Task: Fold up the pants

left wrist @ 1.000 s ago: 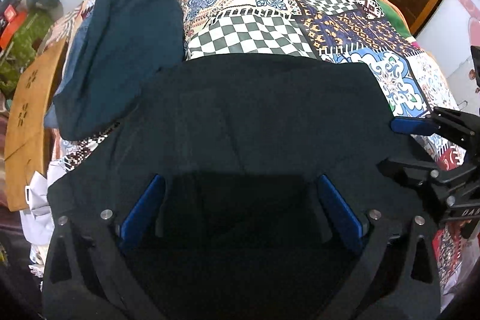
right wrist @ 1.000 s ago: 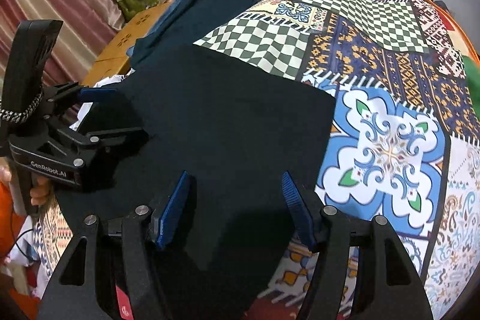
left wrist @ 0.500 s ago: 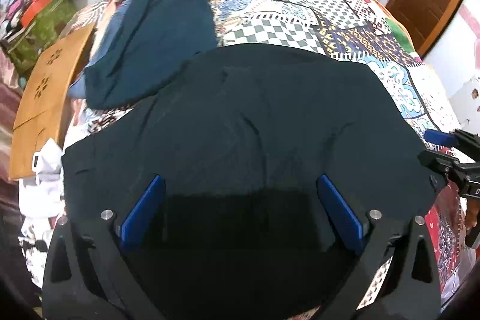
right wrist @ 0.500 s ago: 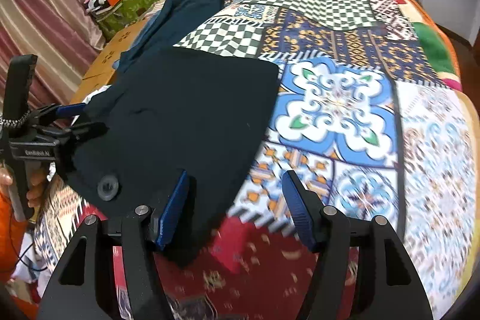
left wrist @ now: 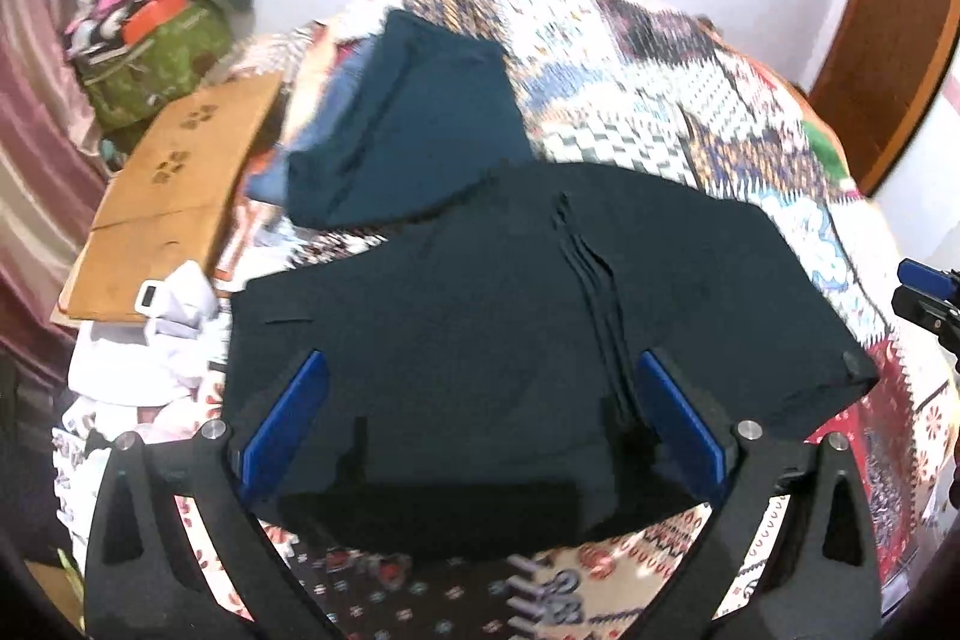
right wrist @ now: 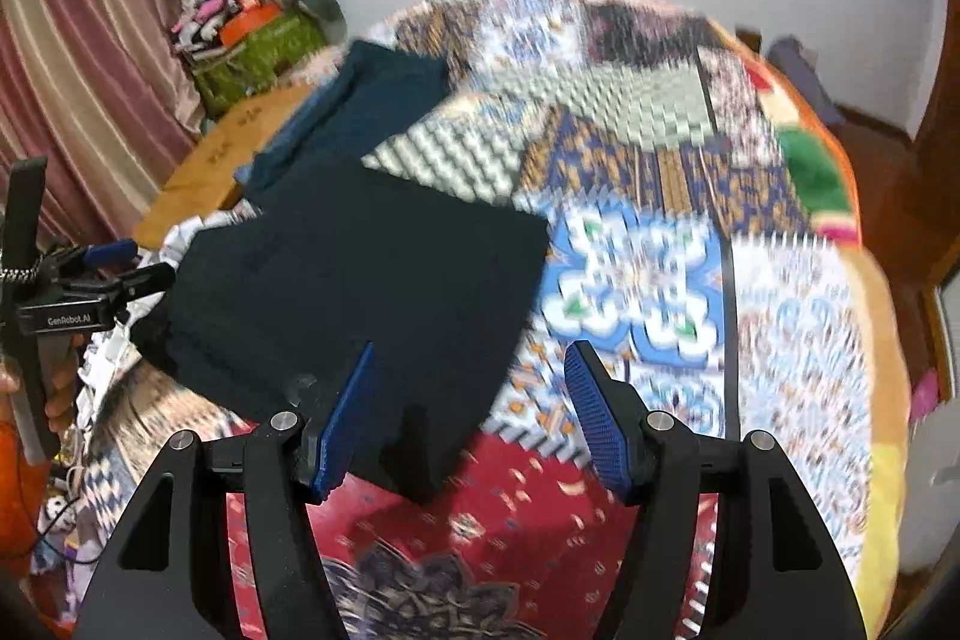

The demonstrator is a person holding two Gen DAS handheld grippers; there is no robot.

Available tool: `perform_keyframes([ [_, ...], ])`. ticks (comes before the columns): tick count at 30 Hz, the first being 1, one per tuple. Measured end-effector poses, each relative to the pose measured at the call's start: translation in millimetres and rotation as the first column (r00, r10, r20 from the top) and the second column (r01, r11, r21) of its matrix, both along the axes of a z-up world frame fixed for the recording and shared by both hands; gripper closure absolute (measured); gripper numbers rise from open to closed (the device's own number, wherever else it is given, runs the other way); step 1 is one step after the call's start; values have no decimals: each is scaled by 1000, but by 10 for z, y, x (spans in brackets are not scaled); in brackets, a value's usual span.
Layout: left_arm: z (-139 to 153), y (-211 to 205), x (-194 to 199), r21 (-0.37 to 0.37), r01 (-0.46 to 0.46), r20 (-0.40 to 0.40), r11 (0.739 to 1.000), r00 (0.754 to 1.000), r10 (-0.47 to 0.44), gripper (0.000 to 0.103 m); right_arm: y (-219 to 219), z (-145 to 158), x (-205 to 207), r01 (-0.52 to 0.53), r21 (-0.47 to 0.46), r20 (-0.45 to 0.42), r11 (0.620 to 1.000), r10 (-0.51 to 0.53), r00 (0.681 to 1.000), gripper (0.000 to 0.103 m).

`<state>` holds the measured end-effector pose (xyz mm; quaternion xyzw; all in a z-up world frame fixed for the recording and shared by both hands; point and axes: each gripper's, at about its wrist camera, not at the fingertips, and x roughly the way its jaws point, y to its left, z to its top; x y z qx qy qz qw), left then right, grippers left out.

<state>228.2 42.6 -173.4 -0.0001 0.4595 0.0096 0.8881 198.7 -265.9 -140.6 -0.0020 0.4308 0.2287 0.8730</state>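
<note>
Black pants (left wrist: 510, 316) lie folded flat in a rough rectangle on the patchwork bedspread (left wrist: 690, 100); they also show in the right wrist view (right wrist: 360, 292). My left gripper (left wrist: 480, 430) is open and empty, raised over the pants' near edge. My right gripper (right wrist: 468, 418) is open and empty, over the pants' near right corner. The left gripper shows at the left edge of the right wrist view (right wrist: 114, 268). The right gripper's tip (left wrist: 924, 280) shows at the right edge of the left wrist view.
A folded dark teal garment (left wrist: 420, 118) lies beyond the pants at the bed's far left. A brown cardboard box (left wrist: 174, 196), white cloth (left wrist: 150, 340) and a green bag (left wrist: 156, 58) stand left of the bed. A wooden door (left wrist: 888, 40) is at right.
Both grippers have pulled back and up from the pants, so more of the bed and room shows. The pants lie still. Both stay open.
</note>
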Motion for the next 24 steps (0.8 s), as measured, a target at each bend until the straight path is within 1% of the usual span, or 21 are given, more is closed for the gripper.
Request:
perform_keyframes([
  [3,149,207,-120,-17,-42,51,999,998,43,0,223,157,-16,-38,0,66,999,38,997,42],
  [6,221,436,-232,-47,-82,74,996,994,85,0,443,216,-19,-74,0,100,997,74,992,40],
  [9,189,730,-324,-101,-132,61,986,988,138,0,697,175,32,-112,-2,104,994,112,988,39],
  [12,35,1047,-400,-168,-192,8,967,981,196,0,983,59,91,-148,-19,84,989,149,985,39],
  [13,-36,1142,-424,-192,-214,-16,958,977,215,0,1041,21,96,-155,-28,78,987,157,984,39],
  [15,-223,1364,-475,-259,-261,-81,930,965,248,0,1198,-104,131,-175,-58,60,983,178,982,39],
  [18,-530,1597,-546,-345,-318,-182,883,946,269,0,1315,-255,120,-186,-100,32,977,190,981,39],
  [19,-647,1666,-574,-372,-336,-217,865,938,271,0,1354,-337,136,-194,-116,11,974,196,980,39],
  [21,-804,1718,-614,-408,-358,-262,840,927,268,0,1388,-453,140,-203,-142,-26,969,201,979,39],
  [23,-967,1750,-632,-460,-376,-308,804,917,253,0,1385,-482,126,-200,-134,-37,971,197,980,39],
  [24,-1046,1759,-641,-489,-386,-330,782,912,244,0,1362,-482,139,-201,-125,-46,972,197,979,39],
])
